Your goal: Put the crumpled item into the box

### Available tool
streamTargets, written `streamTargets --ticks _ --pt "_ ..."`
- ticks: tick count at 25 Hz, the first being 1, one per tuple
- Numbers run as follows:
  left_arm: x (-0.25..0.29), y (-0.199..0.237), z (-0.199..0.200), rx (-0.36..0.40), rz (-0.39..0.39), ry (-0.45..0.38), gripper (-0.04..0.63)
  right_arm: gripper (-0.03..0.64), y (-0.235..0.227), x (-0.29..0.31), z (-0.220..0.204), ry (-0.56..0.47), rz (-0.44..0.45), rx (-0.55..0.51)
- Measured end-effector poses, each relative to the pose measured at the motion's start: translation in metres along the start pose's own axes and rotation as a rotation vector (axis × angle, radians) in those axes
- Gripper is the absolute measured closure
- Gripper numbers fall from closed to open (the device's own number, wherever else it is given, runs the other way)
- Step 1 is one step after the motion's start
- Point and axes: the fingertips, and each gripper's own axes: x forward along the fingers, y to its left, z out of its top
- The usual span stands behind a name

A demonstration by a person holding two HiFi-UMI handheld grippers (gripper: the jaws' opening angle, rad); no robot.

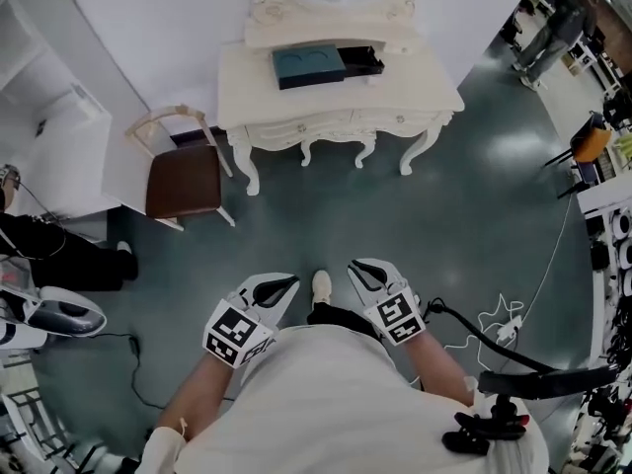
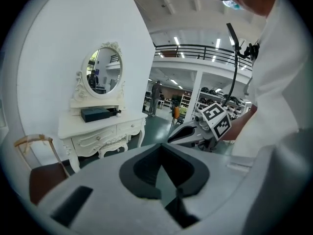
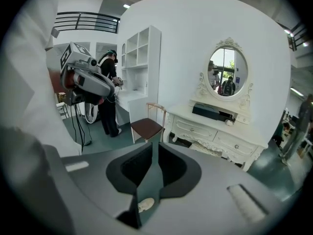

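Note:
A dark teal box [image 1: 308, 65] with a black part pulled out at its right end lies on the white dressing table [image 1: 395, 102] under an oval mirror, far ahead of me across the floor. The box also shows in the left gripper view [image 2: 95, 114] and the right gripper view [image 3: 208, 111]. A small pale lump [image 3: 229, 123] sits by its right end; I cannot tell what it is. Both grippers hang close to my body, well short of the table. The left gripper [image 1: 288, 282] is empty with its tips together. The right gripper [image 1: 355, 267] is empty with a narrow slit between its jaws.
A wooden chair with a brown seat [image 1: 183, 176] stands left of the table. A person in black [image 1: 59, 255] is at the far left beside a white shelf unit [image 3: 139, 58]. Cables [image 1: 499, 329] and a black stand [image 1: 533, 373] lie at the right.

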Motion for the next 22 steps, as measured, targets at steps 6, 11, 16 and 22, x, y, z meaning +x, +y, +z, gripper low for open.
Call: streamTargets --ticks 6,11,16,22 --pt "0.055 0.056 0.055 0.002 0.044 0.006 0.592 0.571 -0.087 0.041 0.025 -0.019 0.026 -0.031" --pt "0.096 0.092 0.087 -0.012 0.05 -0.015 0.592 0.572 -0.149 0.074 0.028 -0.002 0.022 -0.036" --pt "0.116 0.145 0.1 -0.031 0.032 -0.006 0.592 0.568 -0.188 0.112 0.042 0.017 0.005 -0.02" --pt "0.131 0.211 0.128 -0.004 -0.029 -0.01 0.592 0.554 -0.233 0.158 0.073 0.041 -0.062 -0.012"
